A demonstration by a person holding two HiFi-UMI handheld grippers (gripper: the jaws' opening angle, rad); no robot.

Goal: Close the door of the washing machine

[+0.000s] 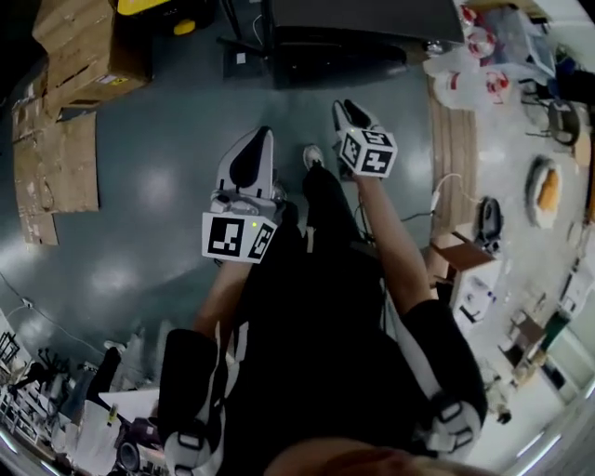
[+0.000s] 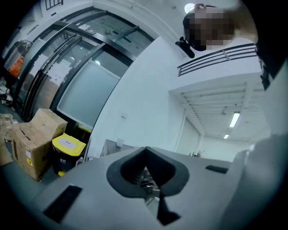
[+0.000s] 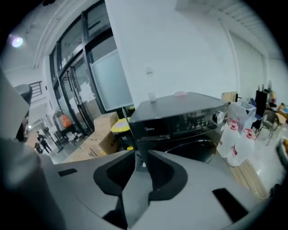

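The washing machine (image 1: 363,28) is a dark front loader at the top of the head view, a step or so ahead of the person's feet. In the right gripper view the washing machine (image 3: 180,119) stands straight ahead, its round door (image 3: 193,146) below the control panel; I cannot tell whether the door is latched. My right gripper (image 1: 349,107) (image 3: 138,157) is raised in the air and aimed down at the machine, its jaws a narrow gap apart with nothing between them. My left gripper (image 1: 265,135) (image 2: 145,152) is held level, tips together, empty, facing a white wall and glazing.
Cardboard boxes (image 1: 84,46) (image 2: 31,139) and a yellow-lidded bin (image 2: 67,146) (image 3: 119,126) stand left of the machine, with flattened cardboard (image 1: 56,177) on the floor. White plastic bags (image 1: 469,84) (image 3: 238,134) and a wooden pallet (image 1: 456,149) lie to its right. Clutter lines the right edge.
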